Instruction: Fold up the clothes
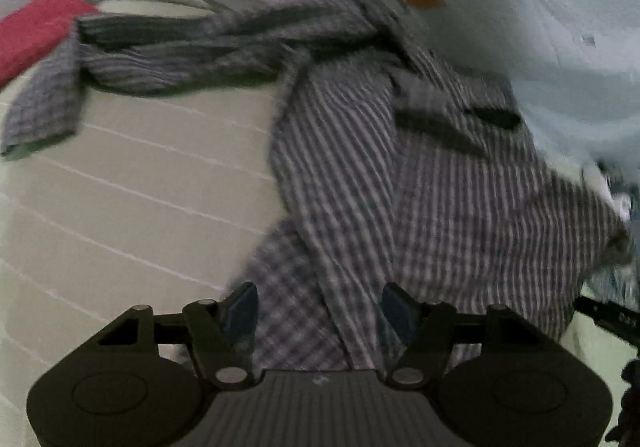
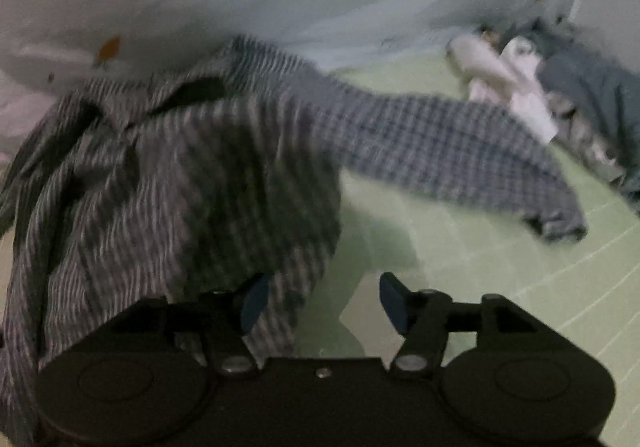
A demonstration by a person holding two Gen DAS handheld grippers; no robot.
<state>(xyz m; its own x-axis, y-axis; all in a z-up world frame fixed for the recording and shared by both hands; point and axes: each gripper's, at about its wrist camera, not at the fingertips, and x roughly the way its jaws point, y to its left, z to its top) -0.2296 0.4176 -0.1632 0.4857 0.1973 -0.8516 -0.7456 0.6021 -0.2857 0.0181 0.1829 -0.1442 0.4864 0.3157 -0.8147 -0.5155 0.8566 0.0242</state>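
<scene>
A grey-and-white checked long-sleeved shirt [image 1: 440,175] lies rumpled on a pale green striped bed sheet [image 1: 132,207]. One sleeve [image 1: 168,47] stretches left in the left wrist view. My left gripper [image 1: 320,311] is open, its blue-padded fingers apart with the shirt's hem between them. In the right wrist view the shirt [image 2: 160,175] fills the left side and its other sleeve [image 2: 460,151] runs right. My right gripper [image 2: 320,299] is open at the shirt's edge, its left pad [image 2: 254,301] against the cloth. Both frames are blurred.
A red cloth [image 1: 36,31] lies at the far left. A white quilt with small prints [image 1: 540,7] lies bunched behind the shirt. A heap of white and dark grey clothes [image 2: 552,87] sits at the right. Part of the other gripper [image 1: 612,321] shows at the right edge.
</scene>
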